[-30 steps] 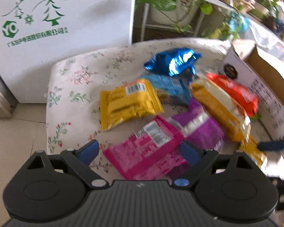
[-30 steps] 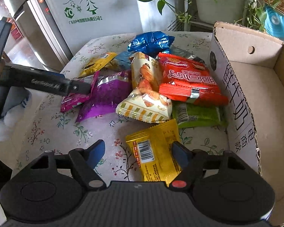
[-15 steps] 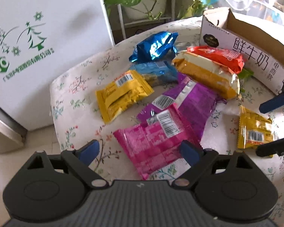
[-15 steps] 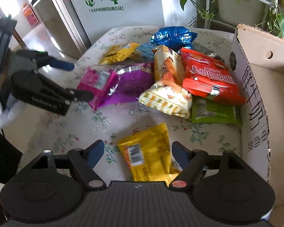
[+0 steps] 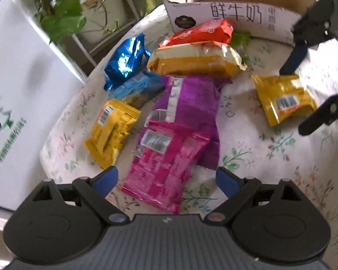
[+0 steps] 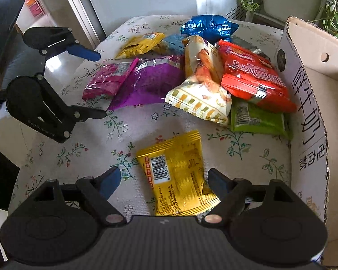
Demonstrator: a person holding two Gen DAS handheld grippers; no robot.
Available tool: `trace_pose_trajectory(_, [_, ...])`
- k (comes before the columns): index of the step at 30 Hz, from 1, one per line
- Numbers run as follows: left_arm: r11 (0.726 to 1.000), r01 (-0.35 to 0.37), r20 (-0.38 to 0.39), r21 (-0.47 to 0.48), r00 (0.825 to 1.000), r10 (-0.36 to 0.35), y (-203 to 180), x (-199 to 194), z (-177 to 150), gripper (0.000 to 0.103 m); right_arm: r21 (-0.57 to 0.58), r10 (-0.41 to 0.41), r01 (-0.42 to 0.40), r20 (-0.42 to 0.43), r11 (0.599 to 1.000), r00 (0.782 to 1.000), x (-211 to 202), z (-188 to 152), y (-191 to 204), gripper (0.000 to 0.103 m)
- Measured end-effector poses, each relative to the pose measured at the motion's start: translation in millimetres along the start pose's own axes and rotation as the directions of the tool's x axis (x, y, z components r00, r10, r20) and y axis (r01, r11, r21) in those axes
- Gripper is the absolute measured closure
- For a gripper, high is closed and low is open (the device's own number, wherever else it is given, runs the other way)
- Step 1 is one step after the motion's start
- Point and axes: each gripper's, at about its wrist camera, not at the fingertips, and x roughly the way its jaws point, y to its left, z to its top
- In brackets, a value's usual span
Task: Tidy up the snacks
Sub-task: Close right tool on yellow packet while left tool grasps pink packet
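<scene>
Yellow packet (image 6: pixel 178 173) flat between right tongs (image 6: pixel 163 181), just widened, untouched. Pink packet (image 5: pixel 166 164) between left tongs (image 5: pixel 166 181), apart.

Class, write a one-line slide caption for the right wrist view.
Open right gripper poised over a yellow foil snack packet on the floral tablecloth, beside a cardboard box.

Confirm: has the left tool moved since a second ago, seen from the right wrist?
Yes. The left tool has rolled and backed leftward: its tip overlapped the pink packet before; now its open fingers flank it, empty.
</scene>
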Motion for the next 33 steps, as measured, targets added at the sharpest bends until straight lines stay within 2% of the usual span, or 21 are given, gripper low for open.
trace_pose_trajectory(4, [1.000, 0.015, -0.005, -0.022, 1.000, -0.015, 6.9, 4.0, -1.7, 0.008, 0.008, -0.002, 0.003, -0.007, 1.000, 1.000, 2.4, 0.2, 0.4, 0.014])
trace_pose_trajectory(6, [0.998, 0.017, 0.000, -0.066, 1.000, -0.017, 12.7, 9.0, -1.1, 0.004, 0.013, -0.007, 0.008, -0.007, 1.000, 1.000, 1.0, 0.1, -0.1, 0.014])
trace_pose_trajectory(13, [0.972, 0.059, 0.014, -0.228, 0.998, -0.057, 22.4, 18.9, 3.8, 0.005, 0.030, -0.028, 0.029, -0.008, 0.999, 1.000, 4.0, 2.3, -0.2, 0.014])
trace_pose_trajectory(17, [0.952, 0.094, 0.034, -0.292, 0.996, -0.088, 24.3, 21.1, 2.2, 0.014, 0.011, -0.041, 0.041, -0.009, 0.999, 0.999, 4.9, 3.2, 2.1, 0.016])
trace_pose_trajectory(19, [0.945, 0.113, 0.045, -0.306, 0.994, -0.104, 23.2, 18.0, 0.1, 0.025, -0.011, -0.052, 0.052, -0.005, 0.999, 0.999, 5.0, 3.3, 4.2, 0.021])
trace_pose_trajectory(20, [0.938, 0.134, 0.052, -0.321, 0.991, -0.124, 22.4, 15.7, -0.6, 0.036, -0.018, -0.054, 0.054, -0.003, 0.998, 0.999, 5.4, 4.2, 5.5, 0.027])
trace_pose_trajectory(24, [0.936, 0.119, 0.054, -0.331, 0.993, -0.107, 14.1, 9.5, -0.9, 0.050, -0.016, -0.066, 0.066, 0.005, 0.998, 0.998, 5.4, 6.3, 5.0, 0.036])
trace_pose_trajectory(30, [0.929, 0.066, 0.037, -0.363, 0.998, -0.056, -2.3, -5.6, -5.2, 0.054, 0.011, -0.037, 0.037, 0.026, 0.999, 0.999, -1.0, 7.6, 1.1, 0.042])
trace_pose_trajectory(33, [0.910, 0.040, 0.036, -0.413, 0.999, -0.028, -5.3, -12.9, -8.2, 0.054, 0.015, -0.019, 0.018, 0.047, 1.000, 0.999, -5.6, 9.3, 2.2, 0.042])
